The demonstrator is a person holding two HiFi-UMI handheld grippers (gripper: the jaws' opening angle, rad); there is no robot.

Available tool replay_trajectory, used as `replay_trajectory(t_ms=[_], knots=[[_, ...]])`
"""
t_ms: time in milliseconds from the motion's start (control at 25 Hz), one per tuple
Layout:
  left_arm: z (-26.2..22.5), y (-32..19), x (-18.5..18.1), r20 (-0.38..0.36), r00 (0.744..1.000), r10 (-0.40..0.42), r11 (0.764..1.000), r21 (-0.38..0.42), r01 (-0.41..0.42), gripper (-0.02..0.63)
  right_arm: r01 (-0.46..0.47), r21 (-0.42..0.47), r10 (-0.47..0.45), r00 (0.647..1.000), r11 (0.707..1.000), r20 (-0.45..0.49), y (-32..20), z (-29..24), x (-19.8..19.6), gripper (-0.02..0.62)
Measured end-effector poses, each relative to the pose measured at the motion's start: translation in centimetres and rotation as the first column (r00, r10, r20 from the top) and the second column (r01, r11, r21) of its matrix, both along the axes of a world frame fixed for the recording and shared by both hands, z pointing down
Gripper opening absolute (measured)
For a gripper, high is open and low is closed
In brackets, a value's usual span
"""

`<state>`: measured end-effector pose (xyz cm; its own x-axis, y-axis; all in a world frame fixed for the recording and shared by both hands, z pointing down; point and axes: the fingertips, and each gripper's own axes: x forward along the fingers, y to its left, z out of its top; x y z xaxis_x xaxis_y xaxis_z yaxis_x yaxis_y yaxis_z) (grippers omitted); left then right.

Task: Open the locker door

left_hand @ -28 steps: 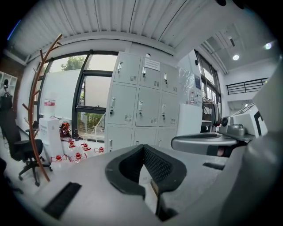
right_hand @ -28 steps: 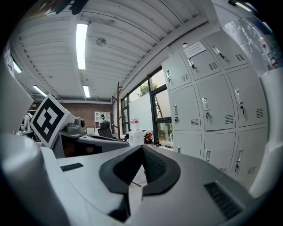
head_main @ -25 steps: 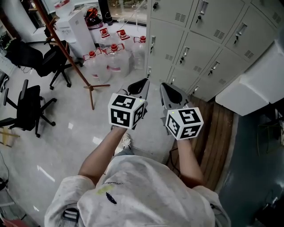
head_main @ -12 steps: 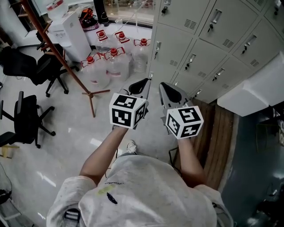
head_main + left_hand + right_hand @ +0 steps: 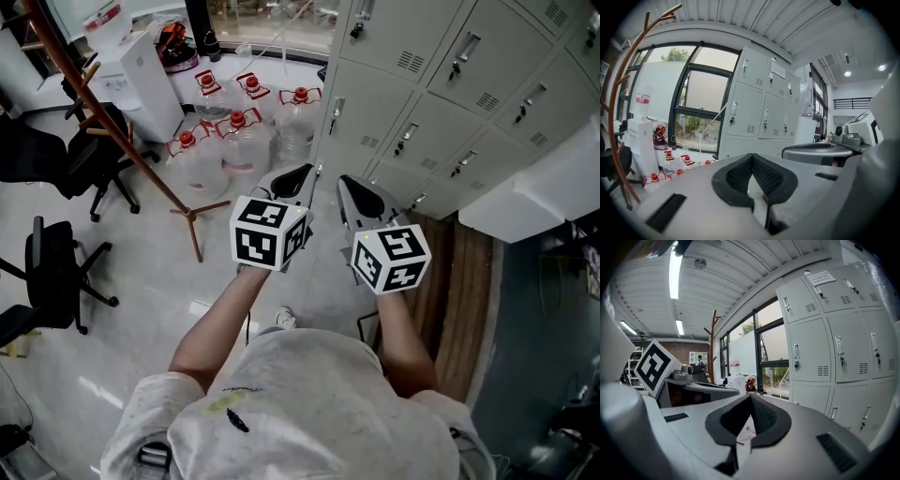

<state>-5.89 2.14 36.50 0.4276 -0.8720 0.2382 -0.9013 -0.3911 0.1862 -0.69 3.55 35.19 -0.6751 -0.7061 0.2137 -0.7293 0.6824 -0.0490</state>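
Observation:
A bank of grey lockers (image 5: 441, 84) fills the upper right of the head view, every door closed, each with a small handle (image 5: 335, 114) and a vent. My left gripper (image 5: 306, 174) and right gripper (image 5: 348, 184) are held side by side in the air in front of the lockers' lower left corner, touching nothing. Both are shut with nothing between the jaws. In the left gripper view the shut left gripper (image 5: 751, 157) points at the lockers (image 5: 764, 112) some way off. In the right gripper view the right gripper (image 5: 750, 397) is shut, with the lockers (image 5: 825, 352) to its right.
Several clear water jugs with red caps (image 5: 234, 141) stand on the floor left of the lockers. A brown coat stand (image 5: 141, 159), a white dispenser (image 5: 145, 75) and black office chairs (image 5: 52, 272) are at the left. A white box (image 5: 544, 187) sits at the right above wooden flooring (image 5: 459, 291).
The lockers, jugs and chairs have slid down and leftward in the head view, as the person has come nearer the lockers. Both grippers keep the same shut pose side by side.

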Motion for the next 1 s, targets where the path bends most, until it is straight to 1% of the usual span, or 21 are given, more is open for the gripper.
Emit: replay_trajectory(t_ms=[240,640,840,1000], knots=[[0.4,-1.2,-1.7,0.003,1.000,0.014,1.000,0.000,-0.014,0.006,-0.006,0.005,0.006,1.000,1.000,-0.005,-1.3,0.3,-1.8,0.003],[0.9,-3.7,-3.9,0.006,1.000,-0.003,1.000,-0.001,0.003,0.006,0.011,0.012,-0.011,1.000,1.000,0.007,-4.1,0.5,-4.0,0.003],[0.9,-6.2,-4.6,0.018,1.000,-0.018,1.000,0.005,0.018,0.006,0.020,0.018,-0.021,1.000,1.000,0.022,-6.7,0.6,-4.4,0.003],[1.0,-8.7,-4.5,0.029,0.999,-0.023,1.000,0.006,0.023,0.006,0.025,0.024,-0.026,0.999,0.999,0.034,-9.2,0.7,-4.3,0.003]])
